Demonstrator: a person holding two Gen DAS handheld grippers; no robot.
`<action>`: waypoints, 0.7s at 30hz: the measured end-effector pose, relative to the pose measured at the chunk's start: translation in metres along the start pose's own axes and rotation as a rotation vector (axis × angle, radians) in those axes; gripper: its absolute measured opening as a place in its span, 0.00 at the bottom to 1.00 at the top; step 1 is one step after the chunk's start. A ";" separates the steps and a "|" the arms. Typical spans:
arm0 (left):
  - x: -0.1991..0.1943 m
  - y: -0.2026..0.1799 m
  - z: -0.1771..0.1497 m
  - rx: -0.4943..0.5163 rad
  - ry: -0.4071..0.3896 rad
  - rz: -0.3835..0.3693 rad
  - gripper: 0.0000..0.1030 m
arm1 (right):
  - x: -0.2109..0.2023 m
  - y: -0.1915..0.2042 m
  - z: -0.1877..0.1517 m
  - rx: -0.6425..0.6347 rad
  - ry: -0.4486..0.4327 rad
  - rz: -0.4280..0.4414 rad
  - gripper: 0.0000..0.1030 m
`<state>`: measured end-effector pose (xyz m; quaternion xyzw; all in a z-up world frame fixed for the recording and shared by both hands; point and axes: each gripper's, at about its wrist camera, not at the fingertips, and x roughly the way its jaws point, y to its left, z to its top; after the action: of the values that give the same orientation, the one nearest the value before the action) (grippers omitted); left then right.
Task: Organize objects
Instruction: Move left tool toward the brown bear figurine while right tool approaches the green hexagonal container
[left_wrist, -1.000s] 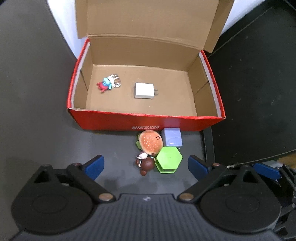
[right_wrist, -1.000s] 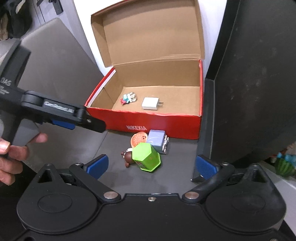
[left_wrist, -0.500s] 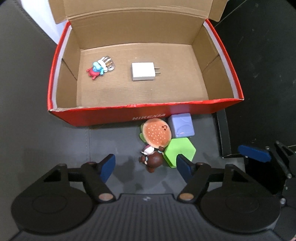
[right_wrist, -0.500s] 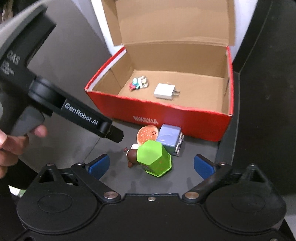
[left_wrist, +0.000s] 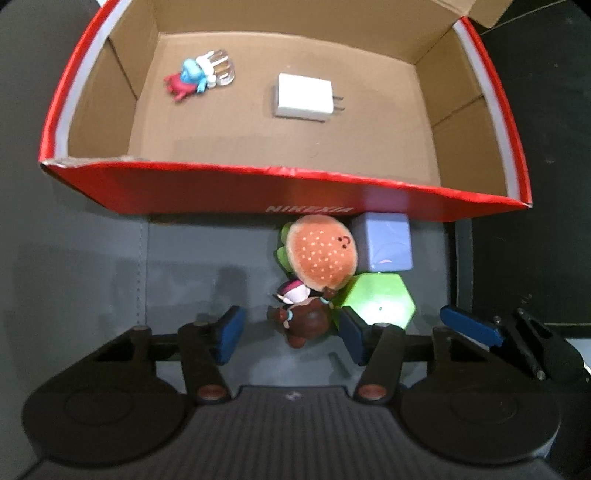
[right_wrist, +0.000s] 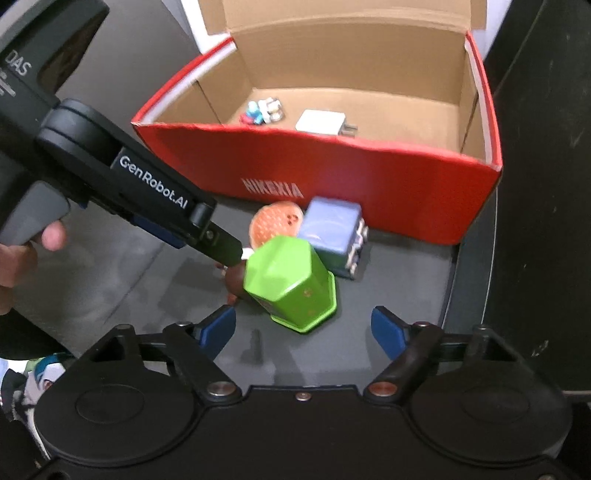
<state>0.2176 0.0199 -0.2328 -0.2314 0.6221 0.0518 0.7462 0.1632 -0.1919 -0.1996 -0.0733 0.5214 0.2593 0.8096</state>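
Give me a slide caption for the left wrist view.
Left tool, closing, straddles brown figurine beside burger toy; red box beyond.

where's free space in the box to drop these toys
Box floor is bare along the near wall and right of the charger. Far-left corner holds the figurine. Outside, burger, cube, green pot and bear crowd together.

Four toys crowd together against the near wall of the open red cardboard box (left_wrist: 207, 192): orange burger plush (left_wrist: 321, 251), lilac cube (left_wrist: 386, 243), green hexagonal pot (left_wrist: 380, 299), brown figurine (left_wrist: 303, 321). Bare dark bench (left_wrist: 110, 277) lies left of them; the box floor's near half is free.
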 end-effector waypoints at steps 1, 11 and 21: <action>0.003 0.001 0.001 -0.008 0.004 0.005 0.54 | 0.001 0.001 0.000 -0.003 -0.002 0.003 0.77; 0.023 0.007 0.003 -0.080 0.050 -0.012 0.54 | 0.019 0.011 -0.001 -0.070 -0.027 -0.046 0.77; 0.028 0.005 0.004 -0.121 0.051 -0.004 0.31 | 0.023 0.027 -0.004 -0.210 -0.077 -0.064 0.51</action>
<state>0.2255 0.0205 -0.2605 -0.2787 0.6360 0.0818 0.7150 0.1544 -0.1623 -0.2174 -0.1644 0.4575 0.2891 0.8247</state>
